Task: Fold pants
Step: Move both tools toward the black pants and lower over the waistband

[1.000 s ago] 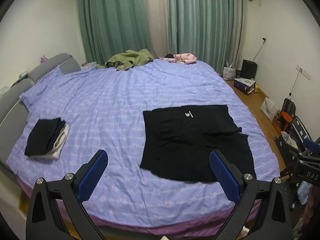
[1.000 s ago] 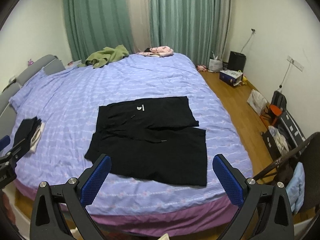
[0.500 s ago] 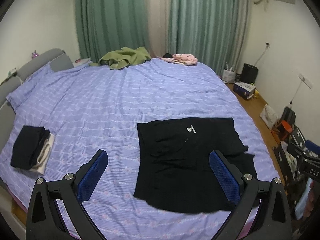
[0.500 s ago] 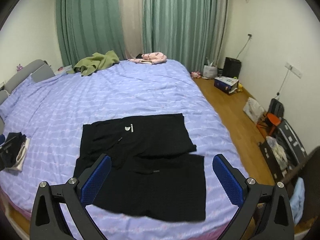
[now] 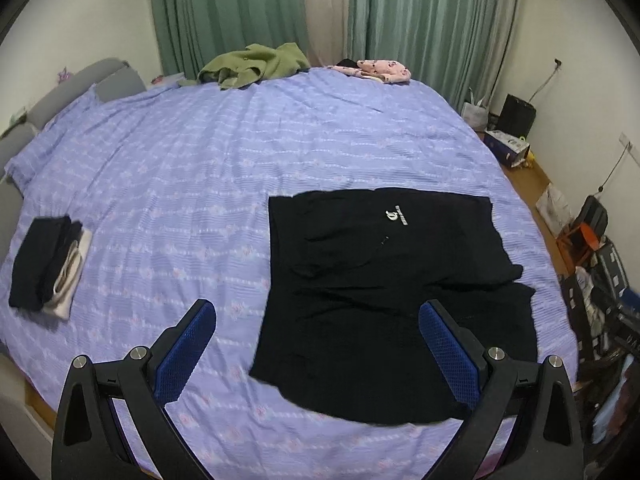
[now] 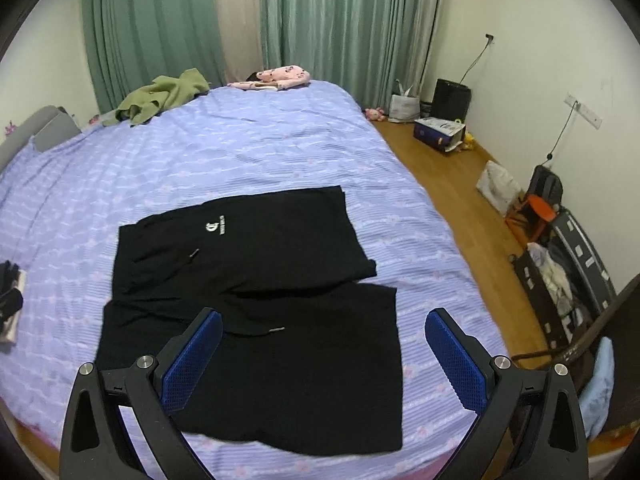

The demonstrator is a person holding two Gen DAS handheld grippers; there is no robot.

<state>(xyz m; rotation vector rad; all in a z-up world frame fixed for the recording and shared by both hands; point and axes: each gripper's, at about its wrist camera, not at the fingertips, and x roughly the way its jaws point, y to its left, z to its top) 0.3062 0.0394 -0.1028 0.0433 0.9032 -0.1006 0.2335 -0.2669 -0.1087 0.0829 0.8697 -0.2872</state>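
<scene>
Both wrist views above the bed's (image 5: 280,152) near edge, facing the curtains (image 6: 160,28) — sharing the black pants (image 5: 380,288).

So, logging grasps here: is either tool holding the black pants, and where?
Nothing is held. The left tool and right tool are open, above the black pants.

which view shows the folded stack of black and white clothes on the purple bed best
The left wrist view. There the folded stack of black and white clothes lies whole on the purple striped bedcover, with its dark and pale layers distinct. The right wrist view catches only a cropped sliver of it at the left edge of the picture.
</scene>
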